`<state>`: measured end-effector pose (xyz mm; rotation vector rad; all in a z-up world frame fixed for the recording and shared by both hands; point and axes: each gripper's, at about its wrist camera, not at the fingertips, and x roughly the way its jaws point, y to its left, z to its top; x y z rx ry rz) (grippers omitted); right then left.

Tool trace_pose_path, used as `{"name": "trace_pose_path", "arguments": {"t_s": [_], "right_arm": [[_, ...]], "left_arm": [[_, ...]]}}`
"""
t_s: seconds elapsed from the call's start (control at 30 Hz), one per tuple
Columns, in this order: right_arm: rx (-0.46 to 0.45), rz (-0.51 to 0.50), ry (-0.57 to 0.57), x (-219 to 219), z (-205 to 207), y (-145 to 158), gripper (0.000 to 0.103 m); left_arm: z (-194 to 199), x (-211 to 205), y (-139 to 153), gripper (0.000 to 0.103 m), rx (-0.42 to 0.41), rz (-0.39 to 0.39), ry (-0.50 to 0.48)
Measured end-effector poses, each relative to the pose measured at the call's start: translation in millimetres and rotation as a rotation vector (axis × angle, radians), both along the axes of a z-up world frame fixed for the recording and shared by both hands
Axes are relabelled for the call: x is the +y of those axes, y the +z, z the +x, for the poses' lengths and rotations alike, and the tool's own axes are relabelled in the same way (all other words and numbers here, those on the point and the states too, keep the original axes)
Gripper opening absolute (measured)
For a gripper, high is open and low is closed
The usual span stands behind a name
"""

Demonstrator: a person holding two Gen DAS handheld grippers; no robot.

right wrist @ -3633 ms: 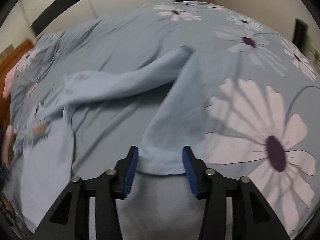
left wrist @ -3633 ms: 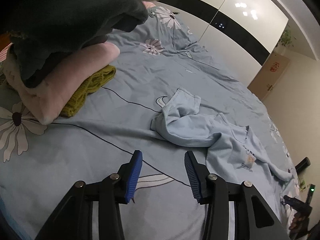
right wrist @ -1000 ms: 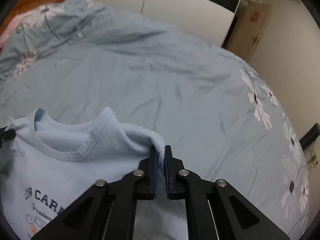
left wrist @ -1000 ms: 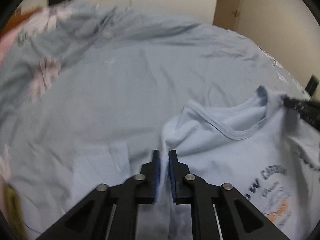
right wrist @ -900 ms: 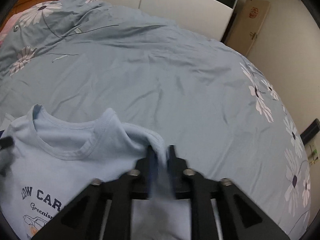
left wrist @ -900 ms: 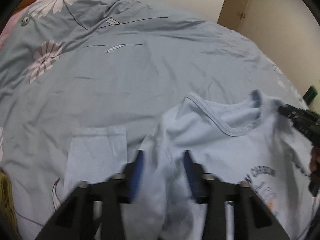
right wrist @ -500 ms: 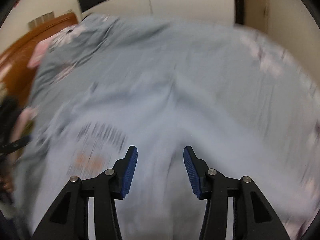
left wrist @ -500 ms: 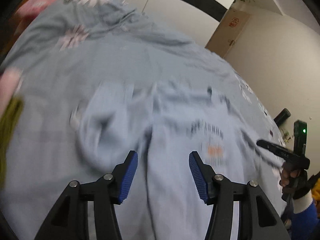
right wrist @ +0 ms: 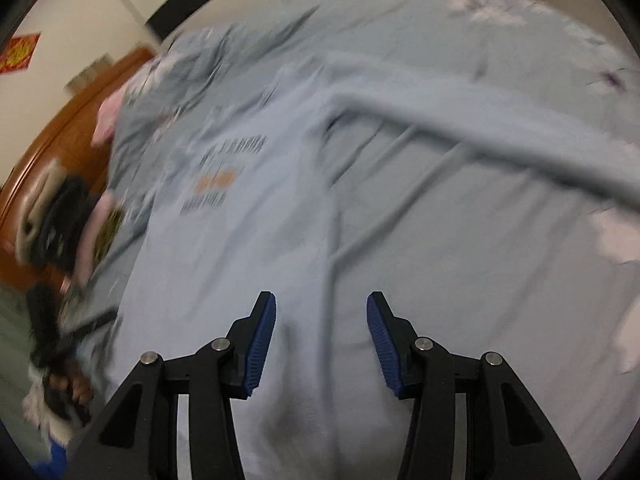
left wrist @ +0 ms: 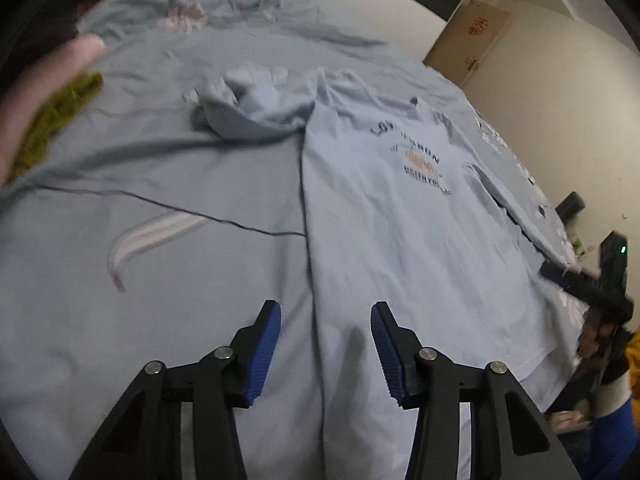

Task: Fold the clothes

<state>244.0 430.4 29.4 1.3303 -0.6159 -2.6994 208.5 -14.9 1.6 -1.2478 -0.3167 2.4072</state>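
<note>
A light blue long-sleeved shirt (left wrist: 400, 216) with a dark and orange chest print lies face up and spread on the bed. One sleeve (left wrist: 244, 108) is bunched at the far left. My left gripper (left wrist: 325, 344) is open and empty, low over the shirt's lower left edge. In the blurred right wrist view the shirt (right wrist: 248, 240) lies flat with its other sleeve (right wrist: 480, 120) stretched out to the right. My right gripper (right wrist: 321, 336) is open and empty over the shirt's lower part. The right gripper also shows in the left wrist view (left wrist: 580, 280) at the far right.
The bed has a blue floral duvet (left wrist: 120, 200). A pile of clothes, with pink and olive-green pieces (left wrist: 52, 112), sits at the left. A wooden headboard (right wrist: 48, 152) is at the far left. A cardboard box (left wrist: 472, 44) stands by the wall.
Both grippers let go of the shirt's shoulders and opened. They moved back toward the shirt's lower part, and the shirt now lies flat on the bed.
</note>
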Motion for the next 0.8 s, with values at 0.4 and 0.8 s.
{"name": "trace_pose_path", "arguments": {"t_s": [0.4, 0.8], "right_arm": [[0.095, -0.323, -0.857, 193, 60, -29, 0.049], [0.259, -0.233, -0.654, 156, -17, 90, 0.003]], "left_arm": [[20, -65, 31, 0.053, 0.116, 0.186, 0.188], [13, -76, 21, 0.053, 0.107, 0.18, 0.226]]}}
